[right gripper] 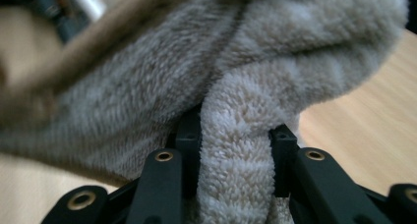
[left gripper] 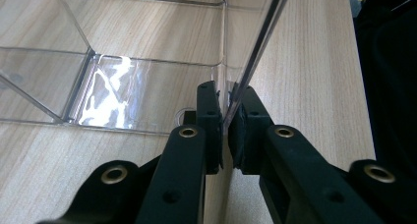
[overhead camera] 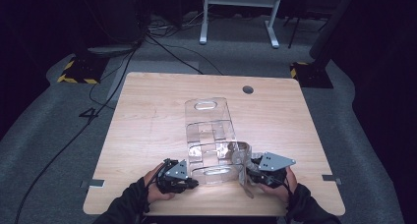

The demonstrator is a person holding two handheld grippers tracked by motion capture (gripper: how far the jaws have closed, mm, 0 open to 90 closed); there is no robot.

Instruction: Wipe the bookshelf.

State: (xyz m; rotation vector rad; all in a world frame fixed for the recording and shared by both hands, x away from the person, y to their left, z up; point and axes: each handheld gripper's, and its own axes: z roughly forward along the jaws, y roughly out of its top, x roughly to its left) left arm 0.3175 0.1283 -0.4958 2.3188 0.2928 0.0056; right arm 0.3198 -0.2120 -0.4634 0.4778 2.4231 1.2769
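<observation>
A clear plastic organiser (overhead camera: 209, 138) with several compartments lies on the wooden table (overhead camera: 147, 135). My left gripper (overhead camera: 189, 183) is at its near left corner, shut on a thin clear wall (left gripper: 255, 52) of the organiser, which runs up between the pads. My right gripper (overhead camera: 251, 175) is at the organiser's near right side, shut on a beige fluffy cloth (overhead camera: 242, 157). In the right gripper view a thick fold of the cloth (right gripper: 236, 150) is squeezed between the black jaws and bulges above them, hiding what lies beyond.
The table has a round cable hole (overhead camera: 248, 90) near its far right edge. A white desk frame (overhead camera: 241, 13), cables (overhead camera: 162, 44) and yellow-black striped bases (overhead camera: 78, 71) are on the grey floor beyond. The table's near edge lies just behind both hands.
</observation>
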